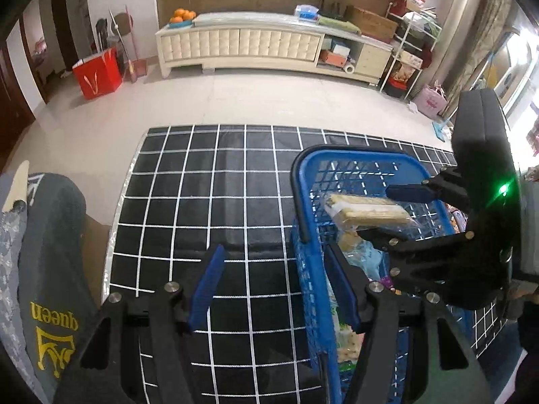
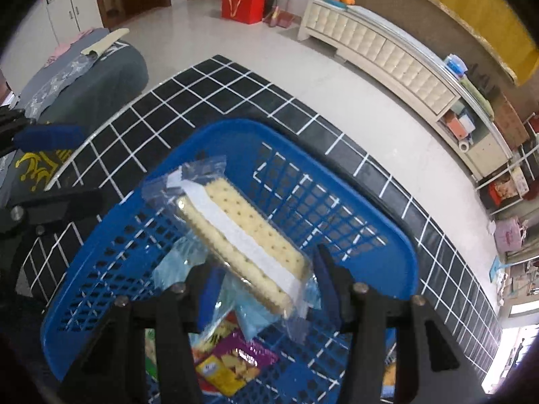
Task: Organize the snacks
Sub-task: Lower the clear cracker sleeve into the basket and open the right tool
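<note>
Over basket, right tool gripping crackers

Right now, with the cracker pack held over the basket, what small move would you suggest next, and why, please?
Probably lower the right tool a little, then release: the cracker pack already hangs above the blue basket, where other snacks lie.

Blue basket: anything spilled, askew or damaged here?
Nothing stands out. The blue basket sits upright on the checkered mat, snacks inside. The right gripper holds a wrapped cracker pack above it, intact.
</note>
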`<state>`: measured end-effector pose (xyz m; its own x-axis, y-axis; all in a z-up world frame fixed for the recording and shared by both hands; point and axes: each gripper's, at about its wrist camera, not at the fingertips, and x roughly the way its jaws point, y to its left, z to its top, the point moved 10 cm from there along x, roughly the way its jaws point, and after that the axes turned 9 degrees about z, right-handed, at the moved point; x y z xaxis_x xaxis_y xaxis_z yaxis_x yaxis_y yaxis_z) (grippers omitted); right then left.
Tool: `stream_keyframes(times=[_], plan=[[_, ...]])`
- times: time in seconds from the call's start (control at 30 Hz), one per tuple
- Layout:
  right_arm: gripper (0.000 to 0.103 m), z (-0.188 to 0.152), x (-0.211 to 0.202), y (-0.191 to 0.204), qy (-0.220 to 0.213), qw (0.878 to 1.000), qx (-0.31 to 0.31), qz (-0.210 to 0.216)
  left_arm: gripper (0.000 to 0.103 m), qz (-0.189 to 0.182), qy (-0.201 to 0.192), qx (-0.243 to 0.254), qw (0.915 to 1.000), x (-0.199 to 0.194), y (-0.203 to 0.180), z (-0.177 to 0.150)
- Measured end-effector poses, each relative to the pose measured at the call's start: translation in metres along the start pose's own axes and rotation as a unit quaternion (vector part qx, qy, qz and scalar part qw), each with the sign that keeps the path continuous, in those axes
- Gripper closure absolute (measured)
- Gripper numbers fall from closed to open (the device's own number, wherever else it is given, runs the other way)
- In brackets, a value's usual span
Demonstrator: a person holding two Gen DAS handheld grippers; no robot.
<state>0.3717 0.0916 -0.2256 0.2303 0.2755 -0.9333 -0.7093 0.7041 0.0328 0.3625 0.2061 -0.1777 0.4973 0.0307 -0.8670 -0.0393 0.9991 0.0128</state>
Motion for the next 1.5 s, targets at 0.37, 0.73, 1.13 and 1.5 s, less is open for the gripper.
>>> stream_keyframes(times=[0.37, 0.73, 1.13, 1.5], plan=[[0.014, -0.007, -0.015, -0.005, -0.012, 1.000, 0.019, -0.005, 0.044, -0.003, 0.005, -0.016, 0.9999, -0.006, 0.004, -0.009], [0.014, -0.037, -0.109, -0.004, -0.070, 0.996, 0.042, -0.016, 0.044, 0.002, -0.028, 0.012, 0.9995, -0.073, -0.035, -0.019], [0.014, -0.105, -0.207, -0.032, -0.120, 0.988, 0.079, -0.046, 0.044, -0.012, -0.065, 0.060, 0.9960, -0.146, -0.118, -0.034], [0.014, -0.181, -0.246, -0.086, -0.132, 0.979, 0.138, -0.071, 0.044, -0.026, -0.077, 0.115, 0.9900, -0.163, -0.215, -0.043]])
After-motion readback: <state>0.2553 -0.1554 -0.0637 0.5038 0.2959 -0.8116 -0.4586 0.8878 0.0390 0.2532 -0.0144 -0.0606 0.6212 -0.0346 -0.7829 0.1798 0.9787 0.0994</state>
